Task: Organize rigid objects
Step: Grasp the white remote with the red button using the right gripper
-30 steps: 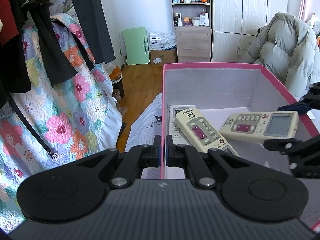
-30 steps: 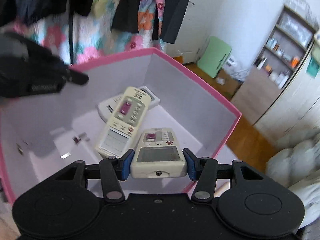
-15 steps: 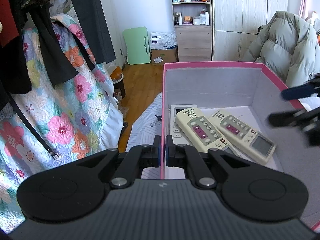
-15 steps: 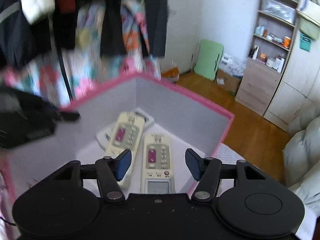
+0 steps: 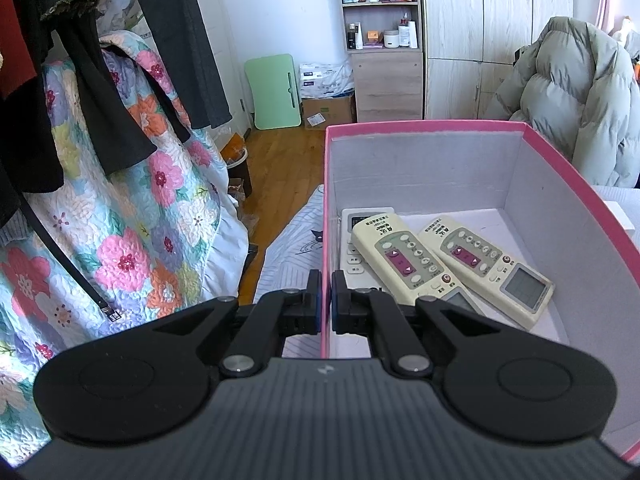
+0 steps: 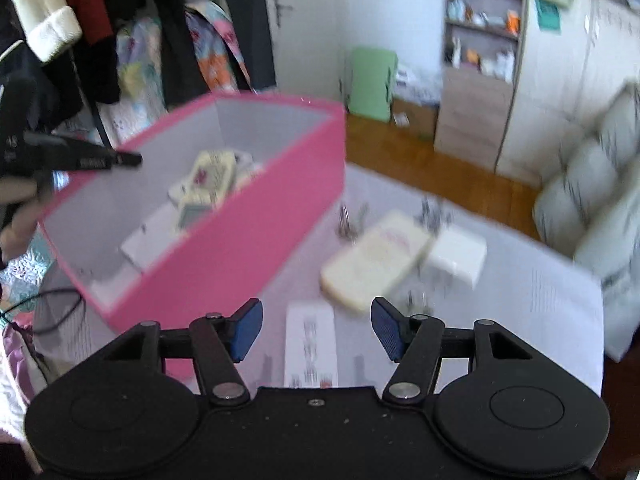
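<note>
A pink box (image 5: 560,184) with a grey inside holds two cream remotes (image 5: 400,256) (image 5: 492,268) side by side, both partly on a white remote (image 5: 354,256). My left gripper (image 5: 326,304) is shut on the box's left wall, one finger on each side. In the blurred right wrist view my right gripper (image 6: 318,328) is open and empty outside the pink box (image 6: 224,240), above the white table cover. Beyond it lies another cream remote (image 6: 376,264). A white printed strip (image 6: 310,344) lies between its fingers, lower down on the cover.
A white block (image 6: 460,256) and small metal pieces (image 6: 352,220) lie by the loose remote. A floral quilt (image 5: 132,220) and dark hanging clothes (image 5: 100,92) are left of the box. A padded jacket (image 5: 568,92) is at the right, and shelves (image 5: 384,20) behind.
My right gripper let go of a cream remote, which now lies in the box beside the other. It then drew out to the right over the table and rolled. The left gripper kept still.
</note>
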`<state>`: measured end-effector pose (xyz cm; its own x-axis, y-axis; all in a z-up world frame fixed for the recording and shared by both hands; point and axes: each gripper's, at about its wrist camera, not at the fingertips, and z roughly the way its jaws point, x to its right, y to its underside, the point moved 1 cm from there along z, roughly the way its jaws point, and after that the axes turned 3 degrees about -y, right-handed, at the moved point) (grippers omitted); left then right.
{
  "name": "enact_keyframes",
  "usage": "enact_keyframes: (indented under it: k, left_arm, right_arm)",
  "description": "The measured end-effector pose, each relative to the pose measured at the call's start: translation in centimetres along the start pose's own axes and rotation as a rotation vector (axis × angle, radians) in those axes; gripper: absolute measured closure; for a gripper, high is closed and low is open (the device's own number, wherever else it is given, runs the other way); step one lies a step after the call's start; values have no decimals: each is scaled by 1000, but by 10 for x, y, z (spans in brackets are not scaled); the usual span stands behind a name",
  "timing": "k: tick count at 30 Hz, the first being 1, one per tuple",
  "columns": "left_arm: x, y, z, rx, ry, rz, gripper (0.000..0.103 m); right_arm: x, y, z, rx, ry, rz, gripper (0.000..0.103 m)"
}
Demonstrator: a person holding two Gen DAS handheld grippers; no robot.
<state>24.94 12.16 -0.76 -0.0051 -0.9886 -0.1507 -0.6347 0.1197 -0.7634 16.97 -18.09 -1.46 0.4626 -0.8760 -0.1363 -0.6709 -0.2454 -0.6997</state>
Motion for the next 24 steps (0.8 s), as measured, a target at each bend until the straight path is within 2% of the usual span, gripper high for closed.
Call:
enact_keyframes:
  k: [4,10,12,13,16,24]
  left_arm:
    - [1,0,0,1,1,3,99]
    - [0,2,-1,2,0,4,99]
    - [0,2,-1,2,1,2,99]
    - [1,2,-1,3,1,5,99]
    - [1,2,-2,4,-3,11,99]
    - [1,4,-2,2,-5,13,99]
  right_arm:
    - [2,23,9,-32,-25,47,38]
    - [-4,25,37,-81,-16,20,42]
    - [-3,22,48,-95,-4,16,49]
    - [-2,21,54,-109,1,9,60]
    - [-12,21,61,-129,20,-47,59]
    - [-15,21,61,-117,10,-21,58]
